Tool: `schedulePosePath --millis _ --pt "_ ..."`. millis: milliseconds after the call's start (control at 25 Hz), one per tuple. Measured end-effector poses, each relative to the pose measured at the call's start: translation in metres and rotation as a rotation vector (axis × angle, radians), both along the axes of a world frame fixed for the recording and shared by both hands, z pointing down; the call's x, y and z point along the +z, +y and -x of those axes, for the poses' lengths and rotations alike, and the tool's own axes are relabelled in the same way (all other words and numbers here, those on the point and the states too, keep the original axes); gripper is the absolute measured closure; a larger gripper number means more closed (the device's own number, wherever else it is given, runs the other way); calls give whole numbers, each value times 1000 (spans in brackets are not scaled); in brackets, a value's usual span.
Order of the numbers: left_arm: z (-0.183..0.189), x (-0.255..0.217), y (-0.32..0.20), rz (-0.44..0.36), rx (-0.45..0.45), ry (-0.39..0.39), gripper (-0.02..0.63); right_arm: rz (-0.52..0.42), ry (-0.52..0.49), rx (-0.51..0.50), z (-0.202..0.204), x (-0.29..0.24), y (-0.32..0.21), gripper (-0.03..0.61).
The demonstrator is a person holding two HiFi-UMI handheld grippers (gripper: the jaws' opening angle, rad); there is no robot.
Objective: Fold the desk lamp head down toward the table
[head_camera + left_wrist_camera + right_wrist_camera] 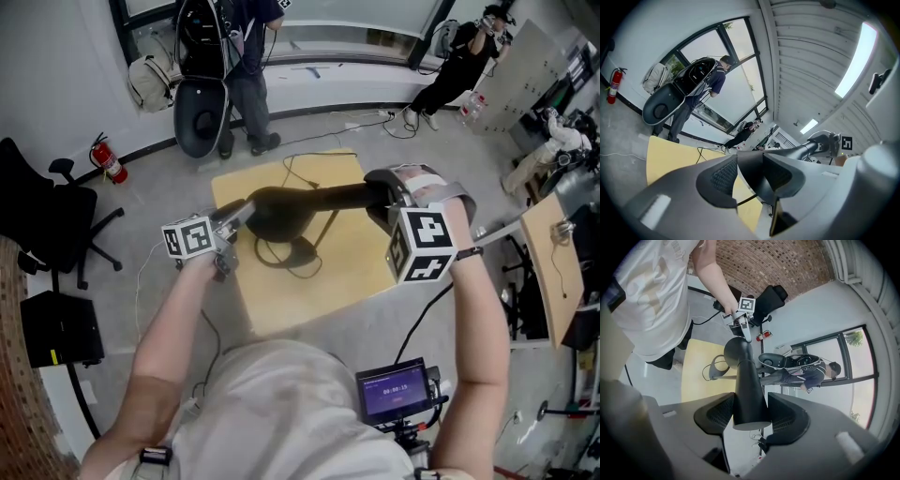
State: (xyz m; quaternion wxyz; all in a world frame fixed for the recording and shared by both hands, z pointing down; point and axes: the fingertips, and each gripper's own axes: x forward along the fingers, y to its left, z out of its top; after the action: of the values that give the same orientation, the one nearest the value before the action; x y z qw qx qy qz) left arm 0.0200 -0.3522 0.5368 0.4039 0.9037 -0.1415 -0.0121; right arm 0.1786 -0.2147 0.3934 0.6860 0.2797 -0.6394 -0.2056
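The lamp head [309,202] is a long black body held above the yellow table [281,305], clear of the tabletop. It runs from left to right, thick and rounded at its left end and slimmer at its right. Below it, a ring-shaped base [292,253] sits near the middle of the table. A thin stem [328,225] slants up from the base to the head.

The person holds 2 grippers, 1 at each end of the head. The left gripper [239,214] points about level toward the right. Its own view shows both textured pads pressed against the dark rounded end, so its jaws are clamped on the lamp head. The right gripper [375,192] angles downward from the right side. In its view the 2 pads stand wide apart but press on either side of the black body, whose flat end sits just in front of the camera. It too is clamped on the lamp head.

A black cord [302,172] trails over the far edge of the table. To the far left stand a black office chair [47,211] and a red fire extinguisher [110,161]. 2 people are on the far side of the room, well apart from the table. A small lit screen [396,392] sits near the person's body.
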Motion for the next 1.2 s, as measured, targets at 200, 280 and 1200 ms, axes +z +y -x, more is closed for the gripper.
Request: schedulePosePath --millis 200,280,1200 --pt "-4 7 2 19 9 2 448 16 24 -13 1 -1 -1 341" --pt "-6 9 2 21 17 -3 448 16 38 -23 3 -3 -3 340" --pt "-17 24 10 -35 30 -60 456 -1 126 -51 6 -4 -5 324"
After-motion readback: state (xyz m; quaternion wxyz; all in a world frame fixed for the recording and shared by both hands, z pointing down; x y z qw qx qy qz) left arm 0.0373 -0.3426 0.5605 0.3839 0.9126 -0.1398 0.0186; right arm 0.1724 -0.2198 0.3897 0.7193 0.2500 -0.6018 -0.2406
